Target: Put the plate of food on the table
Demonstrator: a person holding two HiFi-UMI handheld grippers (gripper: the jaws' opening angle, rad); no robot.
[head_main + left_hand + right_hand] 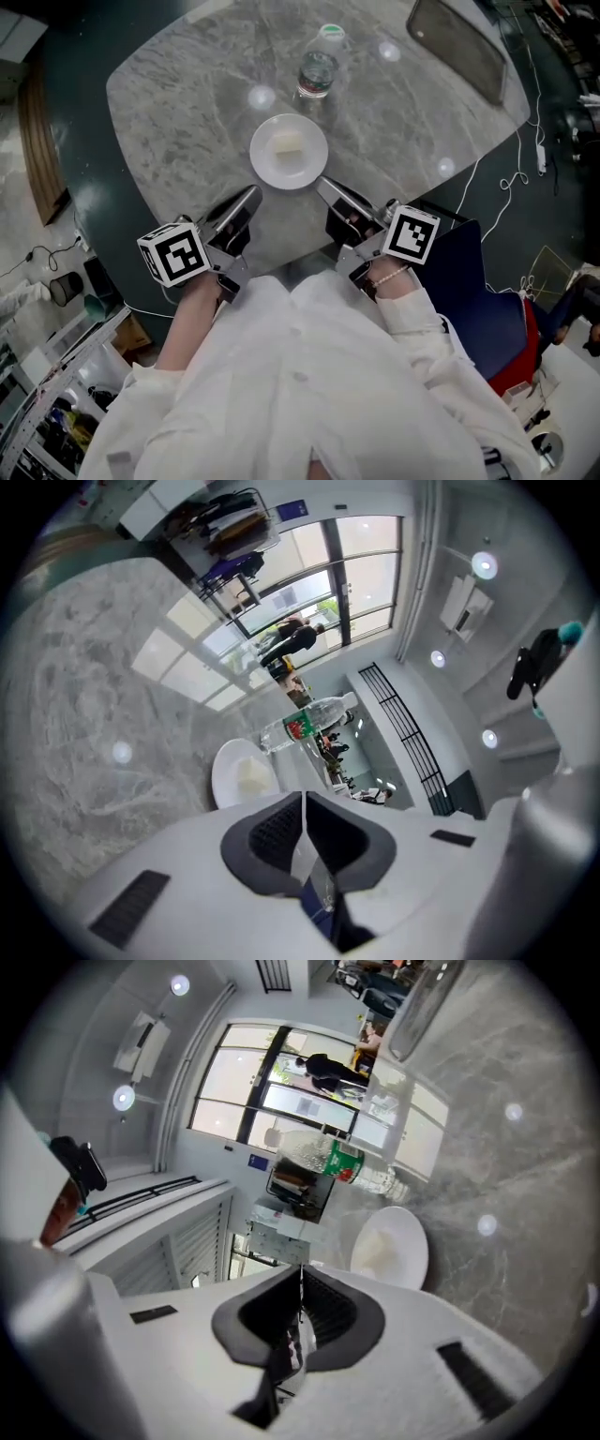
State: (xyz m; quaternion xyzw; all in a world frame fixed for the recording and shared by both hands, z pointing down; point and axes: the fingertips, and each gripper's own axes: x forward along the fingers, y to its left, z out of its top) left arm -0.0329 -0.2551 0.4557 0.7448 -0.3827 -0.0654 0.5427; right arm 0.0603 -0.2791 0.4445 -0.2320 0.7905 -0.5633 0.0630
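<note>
A white plate [305, 167] with a pale piece of food [288, 143] rests on the grey marble table [187, 122], near its front edge. My left gripper [253, 191] is shut and holds nothing, its tip just short of the plate's near-left rim. My right gripper [322, 182] is also shut and holds nothing, its tip close to the plate's near-right rim. In the left gripper view the plate [230, 761] lies past the shut left gripper [303, 801]. In the right gripper view the plate [405, 1241] lies past the shut right gripper [301, 1275].
A clear water bottle [319, 66] with a green cap stands just behind the plate. A dark flat tray [459, 42] lies at the table's far right. A blue chair [487, 300] and white cables [511, 178] are on the dark floor at the right.
</note>
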